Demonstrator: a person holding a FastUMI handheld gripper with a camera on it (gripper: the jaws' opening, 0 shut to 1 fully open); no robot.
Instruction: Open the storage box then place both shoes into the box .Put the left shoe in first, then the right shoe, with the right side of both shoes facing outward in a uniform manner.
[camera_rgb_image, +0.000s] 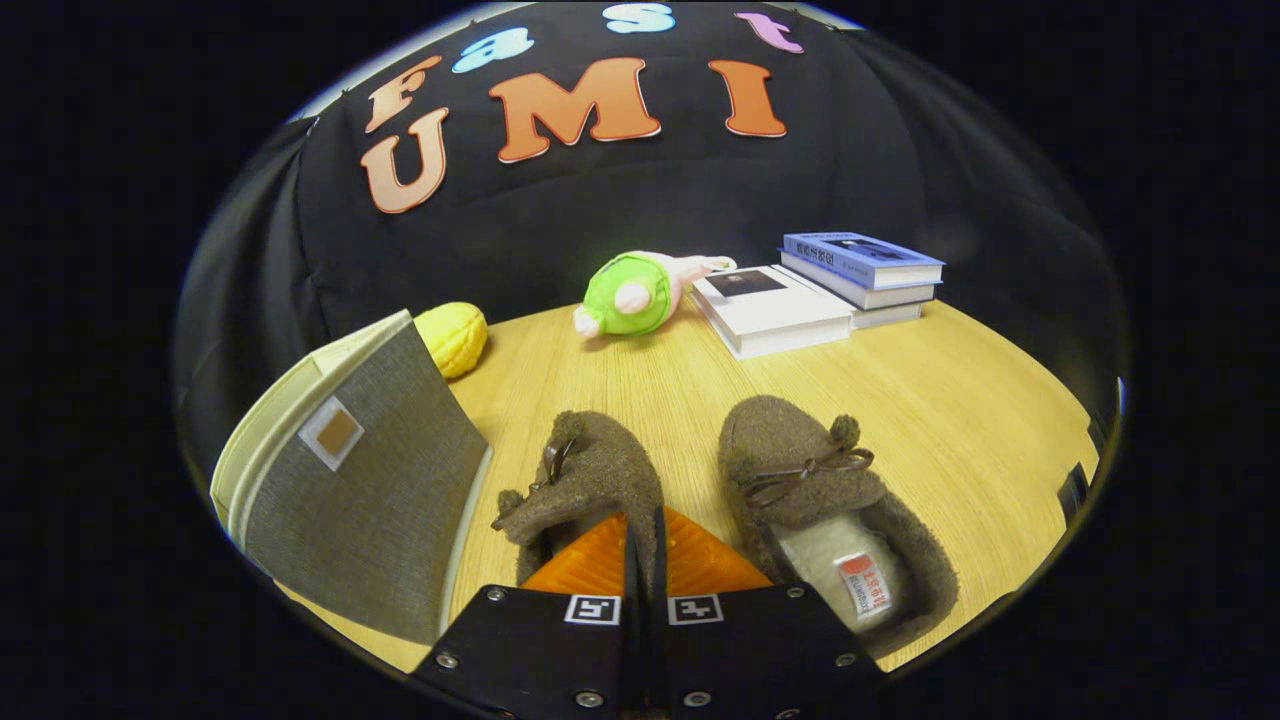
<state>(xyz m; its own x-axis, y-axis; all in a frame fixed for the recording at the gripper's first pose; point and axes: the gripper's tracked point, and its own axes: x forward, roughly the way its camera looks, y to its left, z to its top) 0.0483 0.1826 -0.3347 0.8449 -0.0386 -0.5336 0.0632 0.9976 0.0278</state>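
Your tool is clenched, its fingers pressed together over the heel end of the left shoe; whether they pinch its rim cannot be told. The right shoe lies just beside it on the wooden surface, to the tool's right. The storage box stands to the tool's left, and beyond the shoes lie a yellow toy, a green plush toy and books.

gripper: fingers pinched together on left shoe | right shoe beside | storage box open
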